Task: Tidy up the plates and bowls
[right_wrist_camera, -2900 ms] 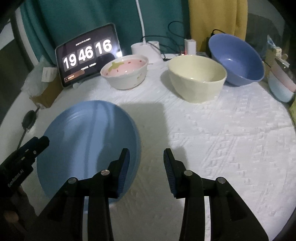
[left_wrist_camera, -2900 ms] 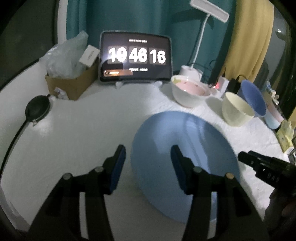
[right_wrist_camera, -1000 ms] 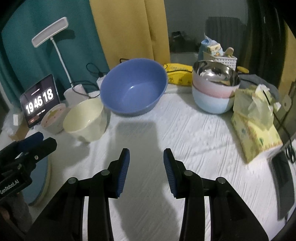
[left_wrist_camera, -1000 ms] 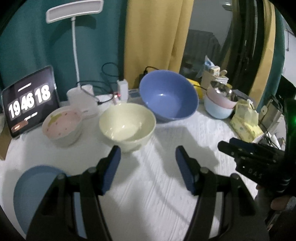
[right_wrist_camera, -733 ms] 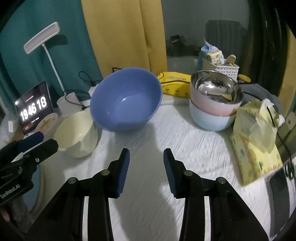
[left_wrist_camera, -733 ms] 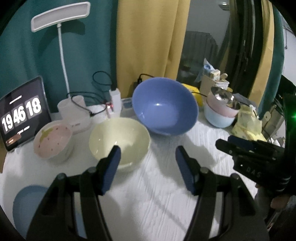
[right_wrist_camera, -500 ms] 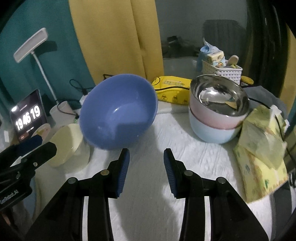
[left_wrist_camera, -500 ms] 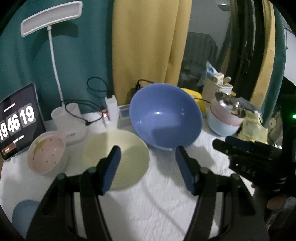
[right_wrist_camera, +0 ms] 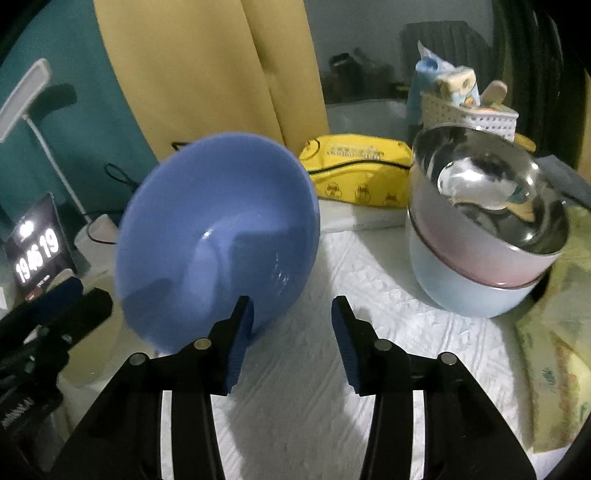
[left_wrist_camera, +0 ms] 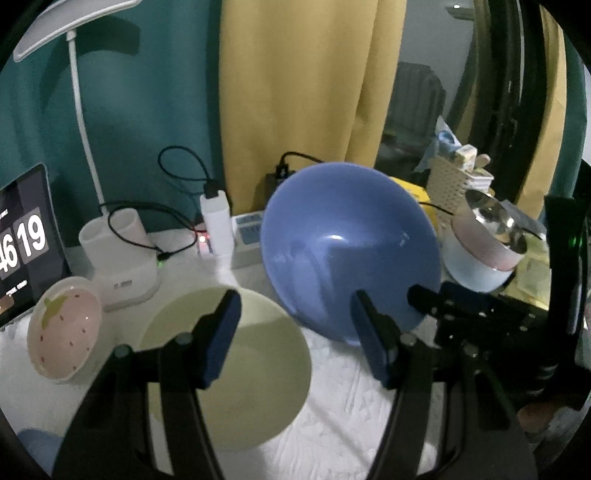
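We have the blue bowl (right_wrist_camera: pixel 218 236) tilted on the desk (right_wrist_camera: pixel 369 295), beside the cream bowl (left_wrist_camera: pixel 225 373). The right hand-held gripper (right_wrist_camera: pixel 291 343) is opening, nothing between its jaws; the left hand-held gripper (left_wrist_camera: pixel 295 332) stands apart, empty. A careless pinch on that rim (it leans already) could tip it into the stacked bowls (right_wrist_camera: pixel 487 236).

Dim room, teal curtain (left_wrist_camera: pixel 147 92) beside a mustard-yellow curtain (left_wrist_camera: pixel 295 92), white desk lamp (left_wrist_camera: pixel 79 110) at left, glowing clock tablet (left_wrist_camera: pixel 26 243), white textured tablecloth (right_wrist_camera: pixel 369 280), grey wall (right_wrist_camera: pixel 354 29) behind
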{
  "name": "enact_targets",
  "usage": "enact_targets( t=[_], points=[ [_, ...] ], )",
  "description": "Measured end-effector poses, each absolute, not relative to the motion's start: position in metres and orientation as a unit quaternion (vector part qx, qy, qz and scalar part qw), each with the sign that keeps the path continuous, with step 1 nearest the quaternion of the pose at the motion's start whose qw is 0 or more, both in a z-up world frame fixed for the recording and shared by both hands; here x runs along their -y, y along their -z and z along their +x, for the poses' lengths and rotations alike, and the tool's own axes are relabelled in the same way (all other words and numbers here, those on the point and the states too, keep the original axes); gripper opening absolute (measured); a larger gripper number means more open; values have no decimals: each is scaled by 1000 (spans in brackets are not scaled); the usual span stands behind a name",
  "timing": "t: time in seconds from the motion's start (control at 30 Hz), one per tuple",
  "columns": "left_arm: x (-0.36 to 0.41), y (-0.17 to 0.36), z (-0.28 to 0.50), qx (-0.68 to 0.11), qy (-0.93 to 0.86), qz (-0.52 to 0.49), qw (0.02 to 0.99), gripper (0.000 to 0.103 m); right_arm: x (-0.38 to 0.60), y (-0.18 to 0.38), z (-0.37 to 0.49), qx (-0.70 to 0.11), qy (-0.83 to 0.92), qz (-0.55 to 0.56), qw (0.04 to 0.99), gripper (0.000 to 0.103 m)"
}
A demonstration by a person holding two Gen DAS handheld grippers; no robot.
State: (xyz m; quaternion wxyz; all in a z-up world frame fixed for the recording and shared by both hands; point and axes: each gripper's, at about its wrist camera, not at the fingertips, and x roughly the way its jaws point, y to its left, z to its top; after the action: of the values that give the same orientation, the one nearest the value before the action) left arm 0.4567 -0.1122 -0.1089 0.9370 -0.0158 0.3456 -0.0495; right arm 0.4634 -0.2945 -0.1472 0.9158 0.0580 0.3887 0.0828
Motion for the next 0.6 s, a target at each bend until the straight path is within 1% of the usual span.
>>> enact_targets(
  t=[0.2,0.3,0.4,0.43,0.47,0.5,0.53,0.6],
  points=[
    [123,119,469,-360,42,0,932,63,304,166,473,-416,-71,67,904,46],
    [132,123,472,-360,42,14,932,63,309,169,475,-417,-75,76,903,44],
    [140,128,477,-364,37,28,930,62,313,169,476,-415,-83,87,902,37],
    [142,130,478,-363,33,31,931,62,314,169,477,-415,-86,90,901,33],
    [144,130,478,-362,31,33,931,56,314,169,477,-414,-91,92,901,30],
    [146,130,479,-361,30,37,932,50,316,169,476,-414,-94,93,900,29],
    [148,130,479,-360,31,40,931,47,316,168,476,-414,-97,94,900,27],
    [151,132,481,-364,32,44,930,37,316,166,474,-409,-103,94,902,24]
  ],
)
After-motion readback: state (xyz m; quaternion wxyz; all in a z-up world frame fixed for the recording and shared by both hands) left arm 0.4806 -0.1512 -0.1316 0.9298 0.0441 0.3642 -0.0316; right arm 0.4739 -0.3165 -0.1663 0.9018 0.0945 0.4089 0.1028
